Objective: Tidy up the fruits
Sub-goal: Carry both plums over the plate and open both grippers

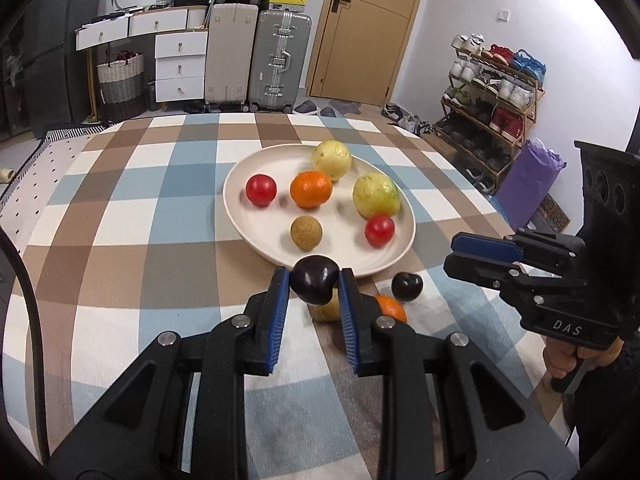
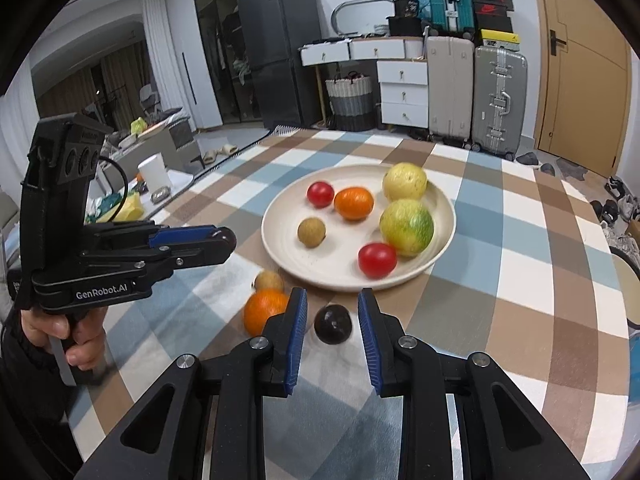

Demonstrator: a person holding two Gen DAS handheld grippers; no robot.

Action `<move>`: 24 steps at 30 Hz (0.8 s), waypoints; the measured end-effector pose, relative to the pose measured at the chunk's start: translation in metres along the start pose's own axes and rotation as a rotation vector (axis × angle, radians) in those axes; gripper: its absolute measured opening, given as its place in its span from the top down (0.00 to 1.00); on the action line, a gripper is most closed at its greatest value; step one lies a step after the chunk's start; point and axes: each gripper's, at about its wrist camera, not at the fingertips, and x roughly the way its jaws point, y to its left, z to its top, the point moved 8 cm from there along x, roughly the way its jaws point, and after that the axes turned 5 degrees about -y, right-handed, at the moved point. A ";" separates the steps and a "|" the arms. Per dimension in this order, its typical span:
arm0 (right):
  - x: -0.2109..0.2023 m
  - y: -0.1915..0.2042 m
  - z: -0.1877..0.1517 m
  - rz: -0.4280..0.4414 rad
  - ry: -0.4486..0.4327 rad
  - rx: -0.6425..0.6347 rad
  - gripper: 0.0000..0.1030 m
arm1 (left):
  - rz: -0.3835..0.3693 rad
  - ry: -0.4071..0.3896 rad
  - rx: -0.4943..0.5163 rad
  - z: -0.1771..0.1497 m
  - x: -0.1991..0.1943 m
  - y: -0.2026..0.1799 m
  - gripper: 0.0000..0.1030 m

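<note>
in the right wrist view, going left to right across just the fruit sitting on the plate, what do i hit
small brown fruit → red tomato at the back → orange → red tomato at the front. The two yellow-green fruits overlap in left-right position, so they are left out.

Right tongs (image 2: 332,312) open around dark plum (image 2: 333,324), orange (image 2: 264,311) beside, plate (image 2: 280,248) beyond

Even, bright indoor light falls on the plate (image 1: 240,200), where fruits cast only faint shadows. Fisheye bending and dark vignetting grow outward from it; its fruits look slightly blurred.
</note>
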 end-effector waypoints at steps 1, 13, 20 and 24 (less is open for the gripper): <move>0.001 -0.001 0.001 -0.011 -0.002 -0.002 0.74 | -0.001 0.000 -0.002 0.001 0.001 0.000 0.78; 0.036 -0.009 -0.020 -0.009 0.113 0.060 0.68 | 0.002 0.007 -0.006 0.002 0.008 0.005 0.78; 0.049 -0.014 -0.022 -0.081 0.141 0.022 0.63 | 0.004 0.006 -0.003 0.004 0.013 0.006 0.78; 0.053 -0.019 -0.027 -0.096 0.168 0.024 0.63 | 0.002 0.004 -0.002 0.007 0.016 0.007 0.78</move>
